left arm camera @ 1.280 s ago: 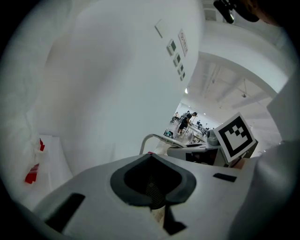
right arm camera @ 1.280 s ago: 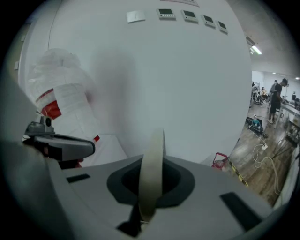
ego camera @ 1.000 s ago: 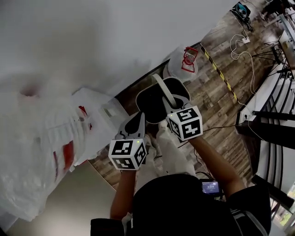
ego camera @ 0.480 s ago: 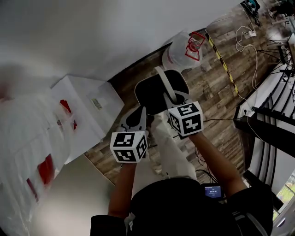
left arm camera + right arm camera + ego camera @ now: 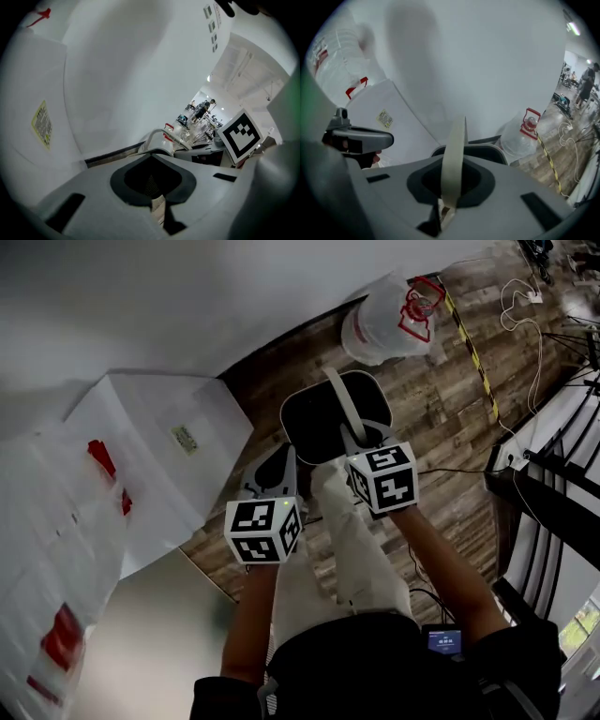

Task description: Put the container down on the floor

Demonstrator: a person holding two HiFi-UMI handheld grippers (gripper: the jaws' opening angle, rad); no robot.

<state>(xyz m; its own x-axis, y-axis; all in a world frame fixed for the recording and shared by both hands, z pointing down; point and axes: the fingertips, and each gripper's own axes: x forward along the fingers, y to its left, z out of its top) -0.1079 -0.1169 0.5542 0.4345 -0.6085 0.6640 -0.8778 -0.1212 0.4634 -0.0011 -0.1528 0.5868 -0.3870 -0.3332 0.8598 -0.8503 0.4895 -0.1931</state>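
One change: white box point(image 5: 178, 442) shows fuller; right claw point(image 5: 361, 440) still grips container point(image 5: 323, 423).

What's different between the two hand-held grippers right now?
The right hand-held gripper is shut on the pale handle of the dark container; the left hand-held gripper is shut on nothing. The right one is held farther forward than the left. Both carry a black-and-white marker cube.

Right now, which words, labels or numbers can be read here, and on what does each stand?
No text can be read.
Yellow sticker on the white box: print too small.
Red label on the clear jug: blurred.
Small screen at the person's waist: too small.
Square markers on the cubes: patterns only, no words.
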